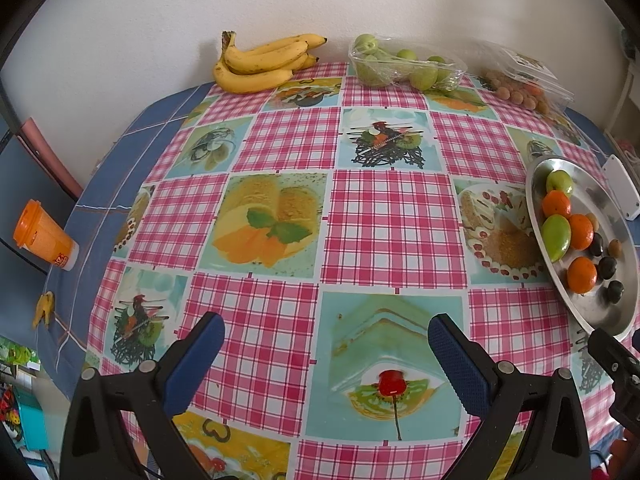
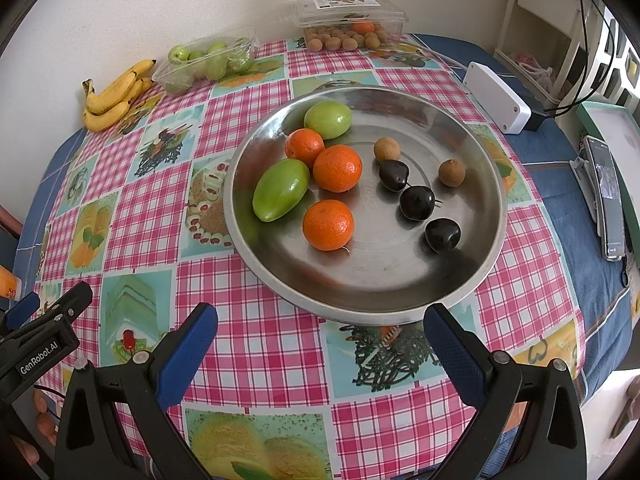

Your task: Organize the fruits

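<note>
Left claw (image 1: pixel 326 344) and right claw (image 2: pixel 320 336) both wide apart, holding nothing, above bench (image 2: pixel 260 344). Metal plate (image 2: pixel 400 292) carries oranges (image 2: pixel 328 225), green fruits (image 2: pixel 281 189), dark plums (image 2: pixel 417 202).

My table's got that pink checkered tablecloth (image 2: pixel 256 344) with dessert pictures over a blue cloth (image 2: pixel 576 184). 1 orange cup (image 1: pixel 44 236) sits at the left edge with a scrap of banana peel (image 1: pixel 45 309) near it. Over on the right there's a white box (image 2: pixel 496 98) and a phone (image 2: pixel 610 196).
</note>
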{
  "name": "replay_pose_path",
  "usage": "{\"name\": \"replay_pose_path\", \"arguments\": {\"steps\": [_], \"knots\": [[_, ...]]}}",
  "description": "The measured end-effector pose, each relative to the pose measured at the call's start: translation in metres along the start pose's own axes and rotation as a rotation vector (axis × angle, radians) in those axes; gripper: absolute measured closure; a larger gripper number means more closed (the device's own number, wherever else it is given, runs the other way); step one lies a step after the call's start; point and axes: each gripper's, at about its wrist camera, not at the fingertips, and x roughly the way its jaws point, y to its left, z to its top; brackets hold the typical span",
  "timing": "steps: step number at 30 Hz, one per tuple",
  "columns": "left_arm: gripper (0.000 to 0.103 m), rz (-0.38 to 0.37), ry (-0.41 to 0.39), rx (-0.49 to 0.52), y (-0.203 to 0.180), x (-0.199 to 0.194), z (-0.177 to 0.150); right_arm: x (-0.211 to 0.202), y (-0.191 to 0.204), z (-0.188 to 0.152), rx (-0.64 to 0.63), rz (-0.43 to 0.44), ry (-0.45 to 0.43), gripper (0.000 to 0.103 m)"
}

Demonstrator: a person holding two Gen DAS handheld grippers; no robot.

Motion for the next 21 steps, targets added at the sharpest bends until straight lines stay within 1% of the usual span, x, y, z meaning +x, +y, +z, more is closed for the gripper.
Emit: {"name": "replay_pose_path", "arguments": {"steps": [21], "knots": [[0.000,0.009,0.002,-0.010,0.0016,-0.0003,-0.0013,0.0002,0.0007,-0.0005,0.001,-0.002,0.002,0.001]]}}
